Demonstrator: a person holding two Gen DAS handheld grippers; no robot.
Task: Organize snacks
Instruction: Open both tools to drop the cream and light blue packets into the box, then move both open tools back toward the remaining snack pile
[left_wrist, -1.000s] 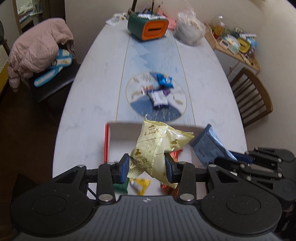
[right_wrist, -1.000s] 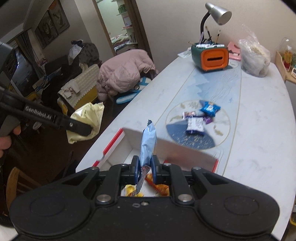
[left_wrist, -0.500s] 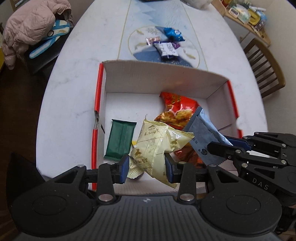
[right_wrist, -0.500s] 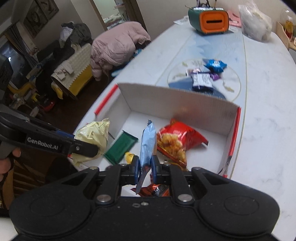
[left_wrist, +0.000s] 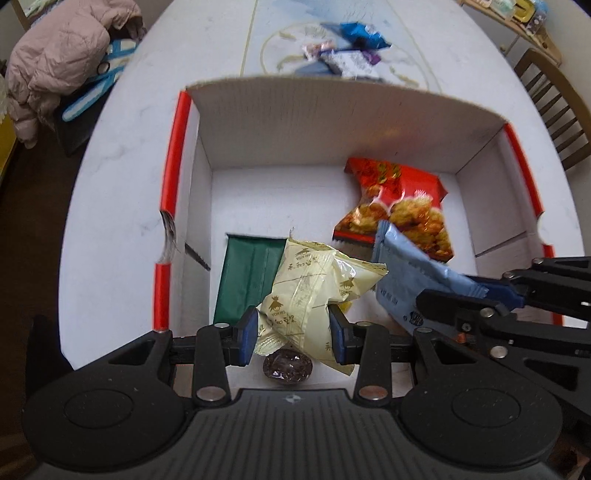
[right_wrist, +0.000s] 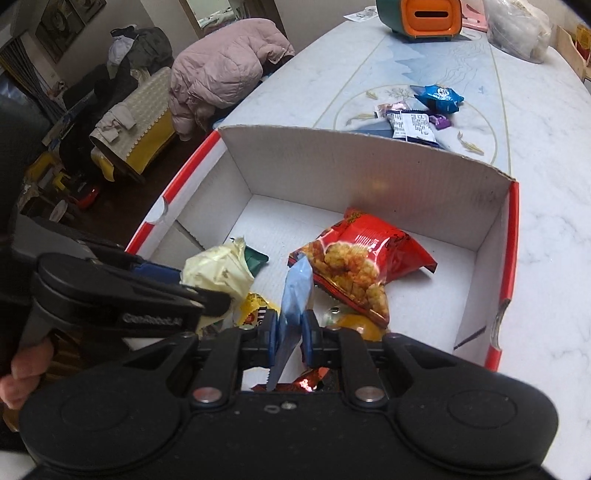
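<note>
The job looks partly done. The white box (left_wrist: 369, 118) with red edges sits on the desk (right_wrist: 546, 192), and some snacks already lie inside it: a red bag of puffs (right_wrist: 362, 258), a flat green pack (left_wrist: 247, 280), a small yellow pack (right_wrist: 255, 306) and a dark round candy (left_wrist: 287, 365). Two more snacks hang over the box, not let go yet. The left gripper (left_wrist: 291, 336) has its jaws squeezed on a pale yellow bag (left_wrist: 310, 291), above the green pack. The right gripper (right_wrist: 290, 341) has its jaws pinched on a thin light blue pack (right_wrist: 295, 295), just beside the red bag. I think both need to be dropped in next. After that, a few snacks are left out on the desk past the far wall of the box: a bright blue bag (right_wrist: 439, 98), a white and dark pack (right_wrist: 412, 127) and some tiny purple ones (right_wrist: 441, 120). In the left view these look blurry. The near side of the box is hidden under the two grippers, so I cannot tell what else lies there. Something orange (right_wrist: 360, 325) and something shiny red (right_wrist: 306, 382) peek out by the right gripper, but I cannot tell what they are.
</note>
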